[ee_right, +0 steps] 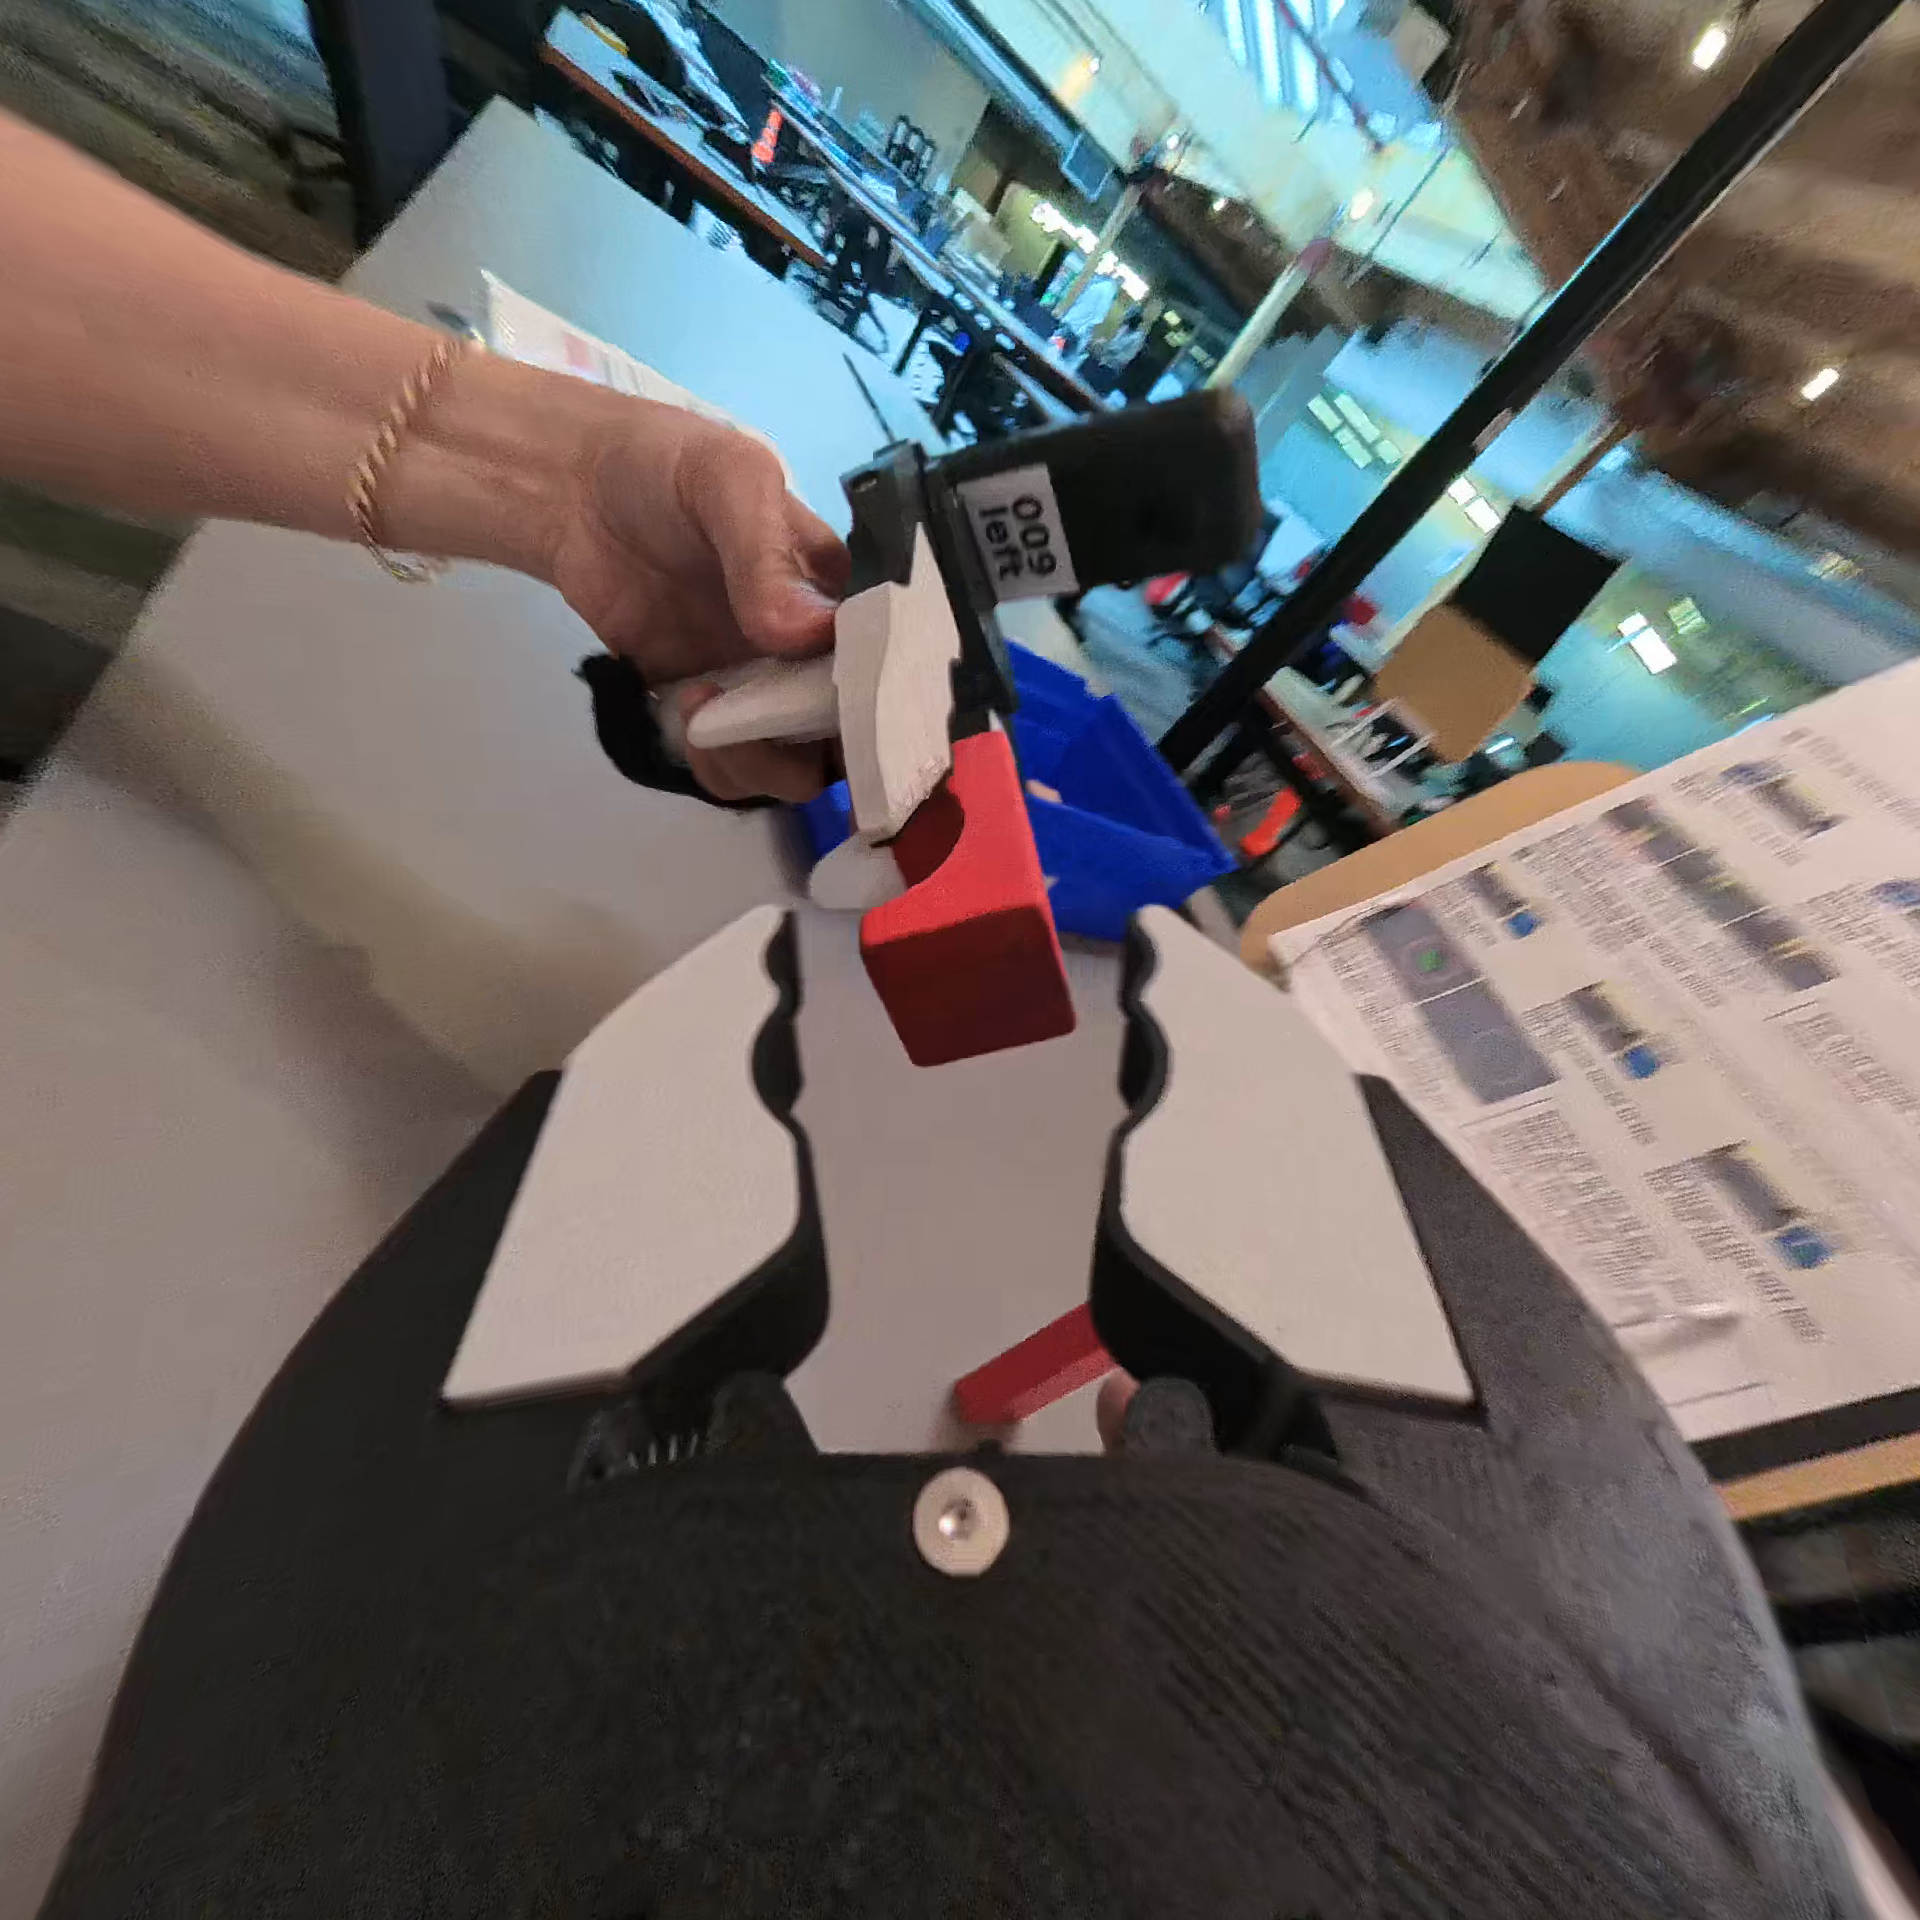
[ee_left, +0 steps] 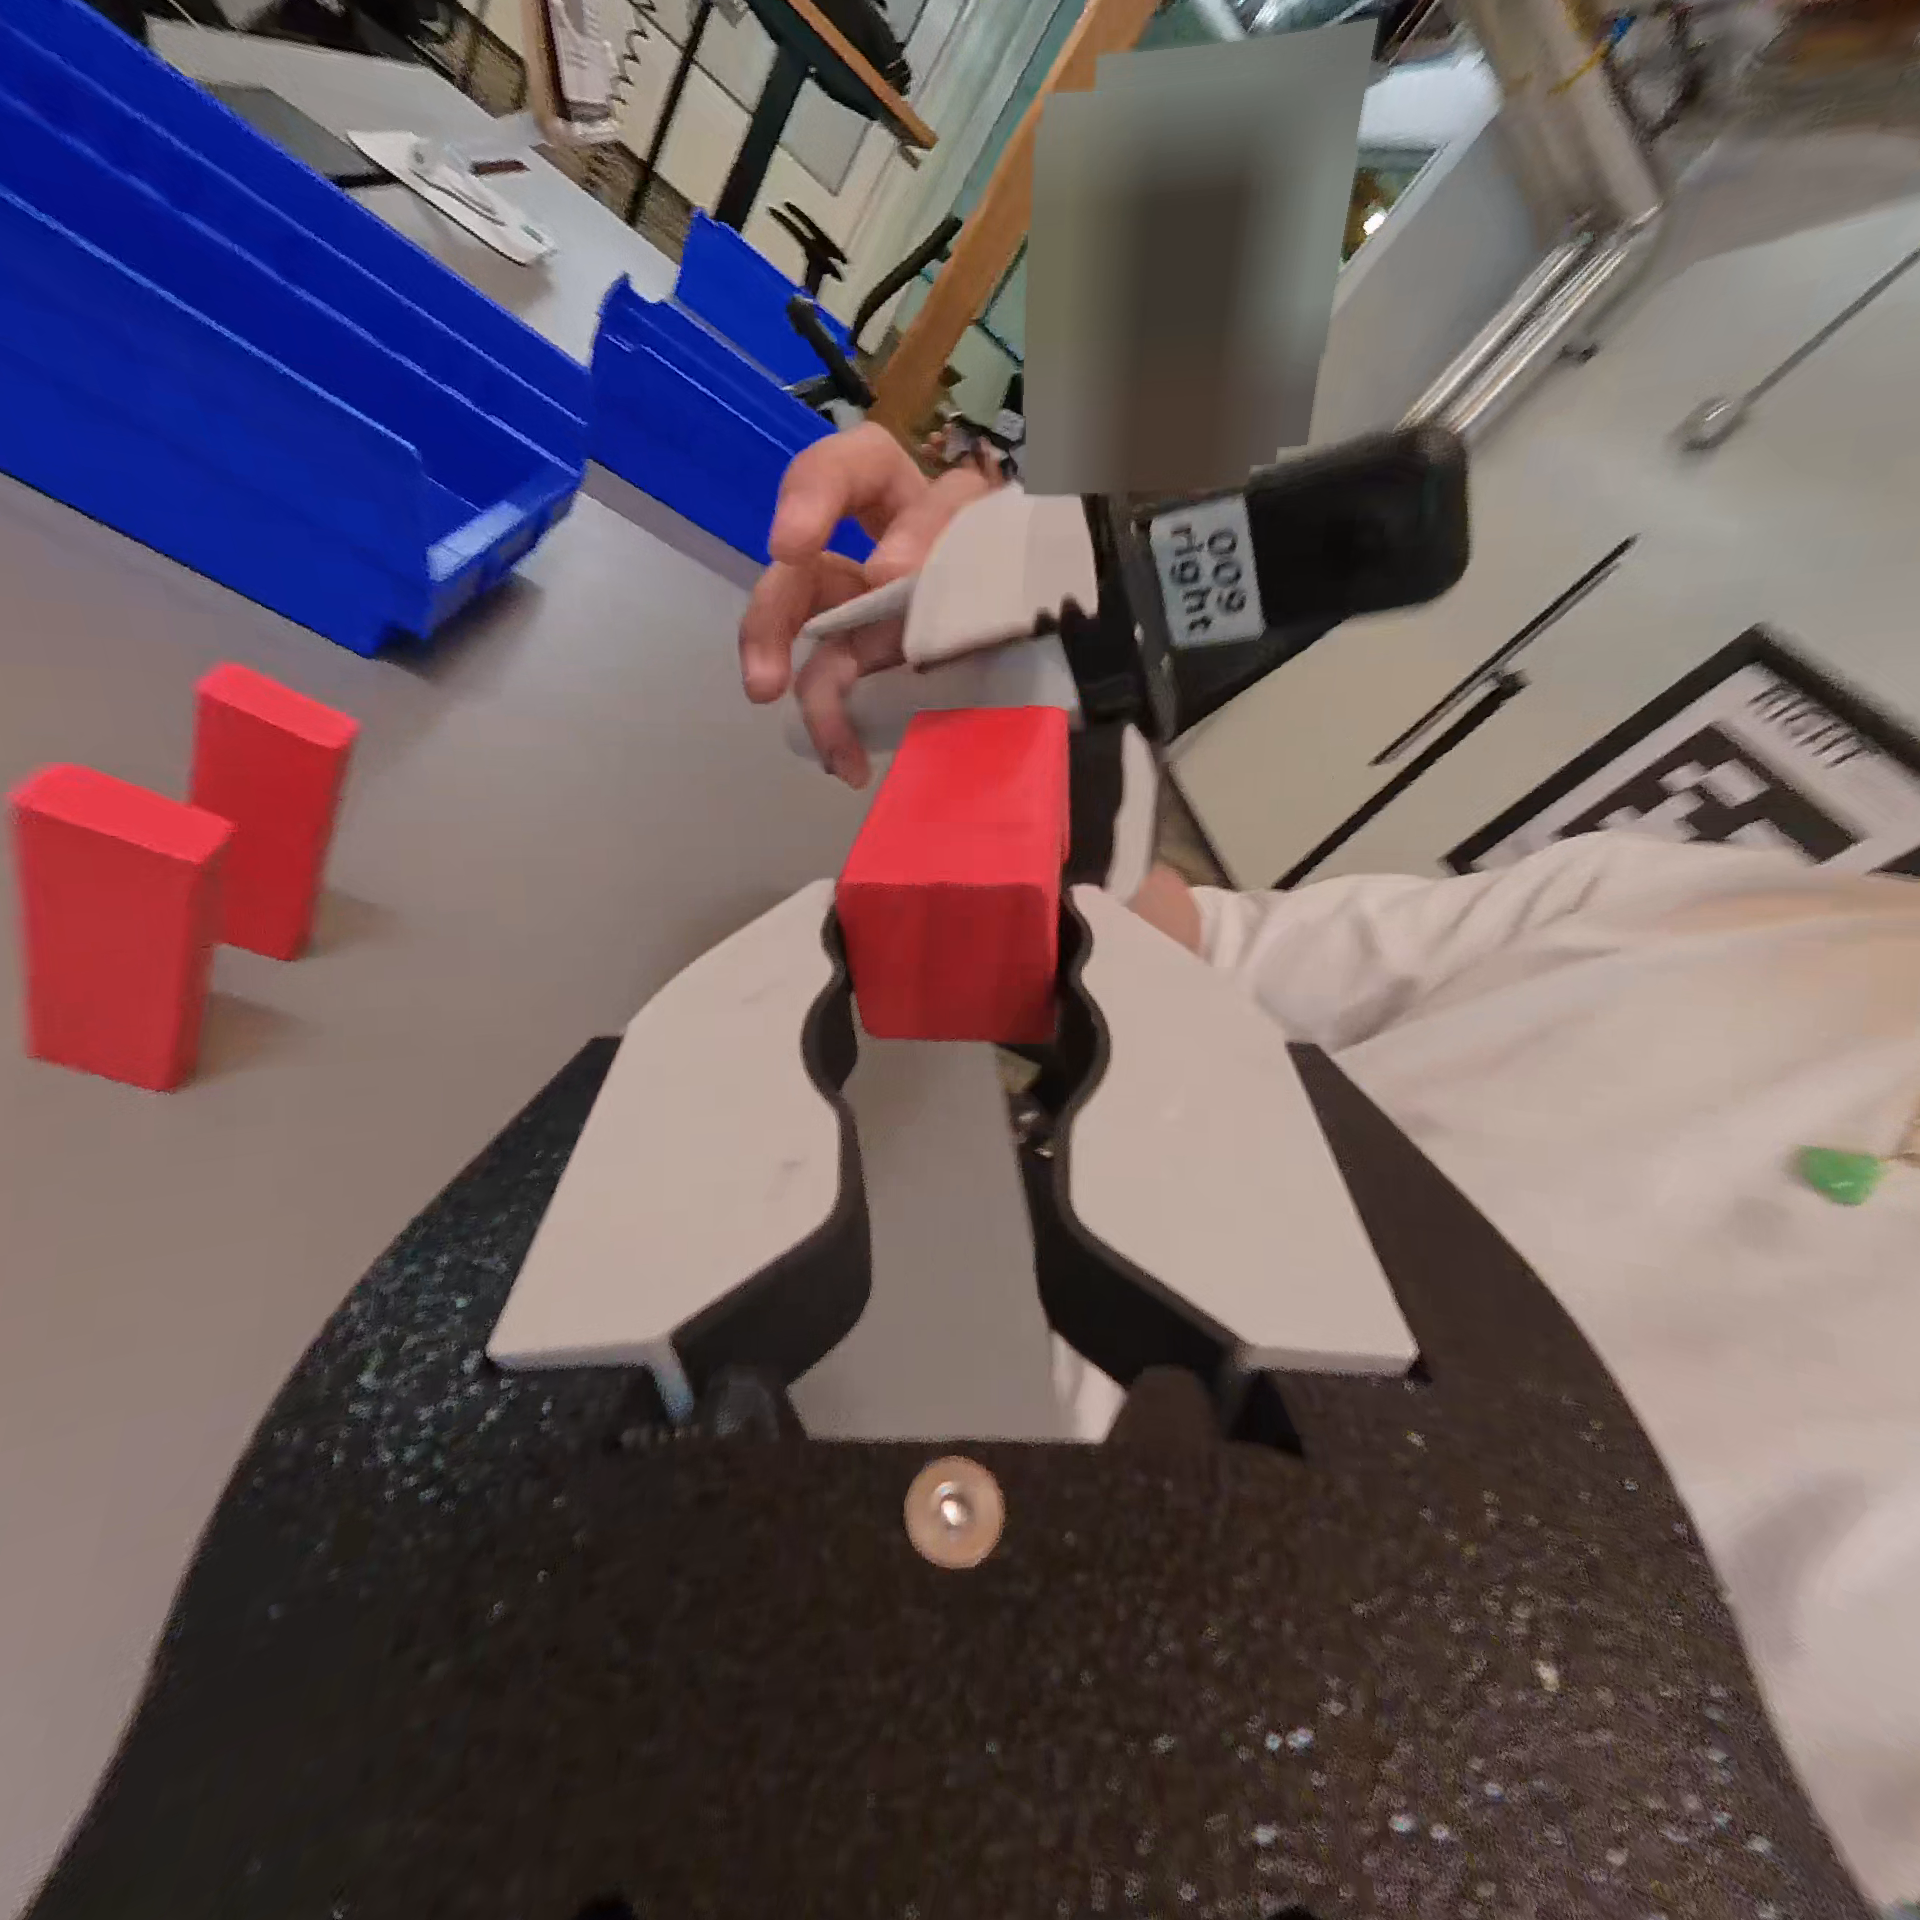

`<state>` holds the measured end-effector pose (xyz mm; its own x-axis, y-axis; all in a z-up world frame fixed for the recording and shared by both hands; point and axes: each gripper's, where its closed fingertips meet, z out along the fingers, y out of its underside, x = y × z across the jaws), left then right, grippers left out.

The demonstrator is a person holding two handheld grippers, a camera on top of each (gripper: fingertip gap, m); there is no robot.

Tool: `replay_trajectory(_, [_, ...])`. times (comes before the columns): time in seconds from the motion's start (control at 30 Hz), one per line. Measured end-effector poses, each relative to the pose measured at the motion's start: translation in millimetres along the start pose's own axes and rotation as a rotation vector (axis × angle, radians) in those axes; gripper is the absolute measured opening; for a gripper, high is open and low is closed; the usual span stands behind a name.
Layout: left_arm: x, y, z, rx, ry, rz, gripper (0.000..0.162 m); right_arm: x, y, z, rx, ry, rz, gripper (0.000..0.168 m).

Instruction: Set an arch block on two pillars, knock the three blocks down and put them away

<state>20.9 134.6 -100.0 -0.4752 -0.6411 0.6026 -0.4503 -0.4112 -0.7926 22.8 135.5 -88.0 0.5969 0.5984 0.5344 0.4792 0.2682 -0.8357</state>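
My left gripper (ee_left: 956, 904) is shut on one end of a red block (ee_left: 961, 831) and holds it above the grey table (ee_left: 468, 1091). My right gripper (ee_right: 961, 940) is open, and the block's other end (ee_right: 971, 966) lies between its fingertips; I cannot tell if they touch it. The right gripper also shows in the left wrist view (ee_left: 982, 758), held by a hand (ee_left: 831, 540). The left gripper shows in the right wrist view (ee_right: 883, 821), held by a hand (ee_right: 675, 561). Two more red blocks (ee_left: 114, 925) (ee_left: 270, 821) stand upright on the table at the left. Another red block (ee_right: 1029, 1371) shows below the right gripper.
Long blue bins (ee_left: 260, 395) lie at the table's far left, and one shows behind the block in the right wrist view (ee_right: 1112, 831). A printed sheet (ee_right: 1610, 1039) lies on a board to the right. A person's white sleeve (ee_left: 1558, 1039) fills the right side. My two grippers' fingertips are within a few centimetres of each other.
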Motion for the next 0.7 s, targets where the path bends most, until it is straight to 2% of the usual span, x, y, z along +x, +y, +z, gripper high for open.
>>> replay_trajectory(0.03, [-2.9, 0.1, -1.5, -0.008, -0.04, 0.05, 0.035, 1.2, -1.0, -1.4, 0.006, -0.024, 0.073, 0.069])
replay_trajectory(0.1, [-8.0, -0.2, -4.7, -0.031, -0.129, 0.197, 0.035, 7.1, -6.2, -4.1, 0.031, -0.068, 0.214, 0.08])
replay_trajectory(0.17, [-9.6, -1.7, -6.4, -0.055, -0.21, 0.354, 0.035, 12.7, -9.6, -5.6, 0.023, -0.122, 0.327, 0.079])
replay_trajectory(0.3, [-13.0, -5.0, -5.8, -0.115, -0.366, 0.561, 0.035, 13.6, -1.9, -2.1, -0.122, -0.221, 0.298, 0.06])
replay_trajectory(0.4, [-17.5, -4.8, -3.9, -0.153, -0.433, 0.618, 0.035, 15.0, 0.0, 3.4, -0.198, -0.264, 0.29, 0.046])
replay_trajectory(0.63, [-19.7, -4.3, 1.1, -0.178, -0.47, 0.677, 0.035, 11.2, 12.0, 9.9, -0.324, -0.357, 0.283, 0.043])
replay_trajectory(0.7, [-21.3, -4.7, 0.7, -0.177, -0.486, 0.686, 0.035, 8.0, 13.4, 9.6, -0.339, -0.386, 0.27, 0.035])
